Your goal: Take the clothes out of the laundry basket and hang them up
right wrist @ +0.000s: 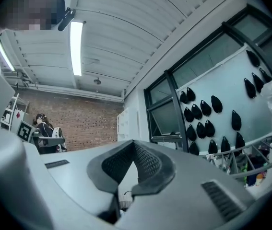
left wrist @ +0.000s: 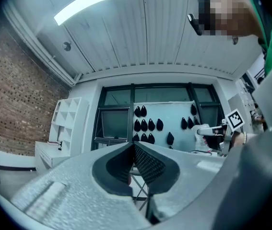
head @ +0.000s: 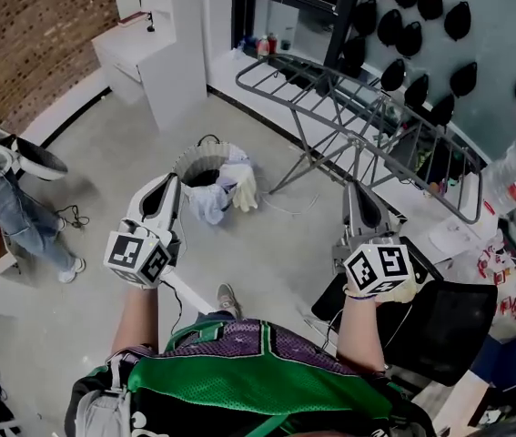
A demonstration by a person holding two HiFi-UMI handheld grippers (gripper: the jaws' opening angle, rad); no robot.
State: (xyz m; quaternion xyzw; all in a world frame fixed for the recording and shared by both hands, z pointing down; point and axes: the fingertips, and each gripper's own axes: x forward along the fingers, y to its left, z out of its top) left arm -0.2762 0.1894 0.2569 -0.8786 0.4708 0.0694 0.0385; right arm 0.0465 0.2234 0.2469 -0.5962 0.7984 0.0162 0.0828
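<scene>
Found left tongs and right tongs both clenched on nothing, short of the laundry basket. Clothes heaped inside it, seemingly all; drying rack beside the basket bare. Hanging not yet begun.

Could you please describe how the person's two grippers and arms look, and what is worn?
Both the left gripper and the right gripper have light grey bodies, dark dimpled pads, and a white cube with black square markers. The forearms are bare; the shirt is green, purple and black.
</scene>
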